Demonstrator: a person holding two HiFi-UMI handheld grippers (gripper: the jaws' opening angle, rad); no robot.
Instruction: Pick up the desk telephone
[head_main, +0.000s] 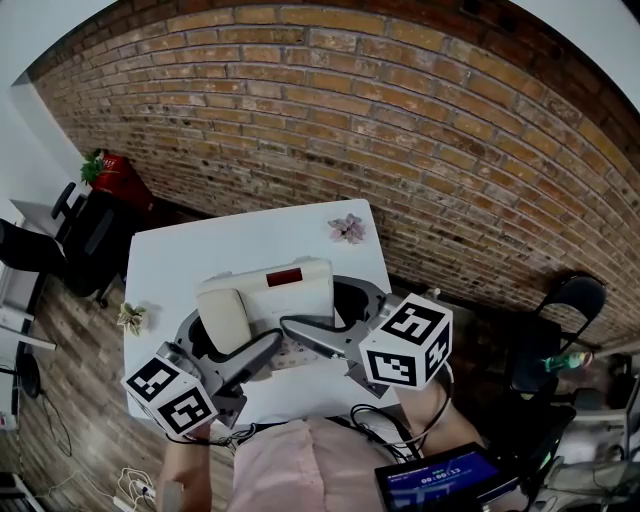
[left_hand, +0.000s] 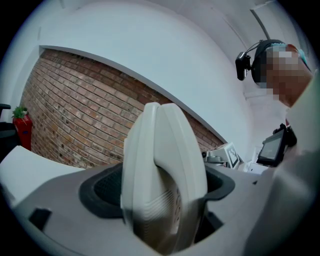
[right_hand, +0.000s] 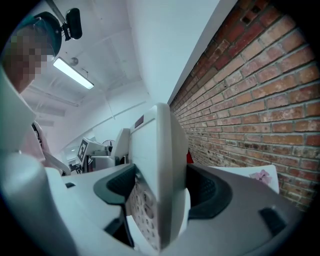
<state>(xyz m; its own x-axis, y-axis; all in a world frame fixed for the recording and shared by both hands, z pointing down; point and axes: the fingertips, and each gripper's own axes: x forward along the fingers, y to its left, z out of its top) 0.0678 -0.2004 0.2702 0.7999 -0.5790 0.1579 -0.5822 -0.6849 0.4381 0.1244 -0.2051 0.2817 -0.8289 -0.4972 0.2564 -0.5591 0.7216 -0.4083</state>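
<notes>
The white desk telephone (head_main: 265, 300), with its handset on the left and a dark red display on top, is over the near half of the white table (head_main: 200, 255). My left gripper (head_main: 225, 345) is shut on its handset end, both pads pressed on the casing (left_hand: 160, 175). My right gripper (head_main: 340, 315) is shut on the keypad end, and the keys show between its jaws (right_hand: 145, 205). Both grippers reach in from the near edge. I cannot tell whether the telephone's base touches the table.
A pink flower (head_main: 348, 229) lies at the table's far right corner and a small dried sprig (head_main: 131, 318) at its left edge. A brick wall (head_main: 400, 130) runs behind. Black chairs stand at the left (head_main: 85, 230) and at the right (head_main: 560, 310).
</notes>
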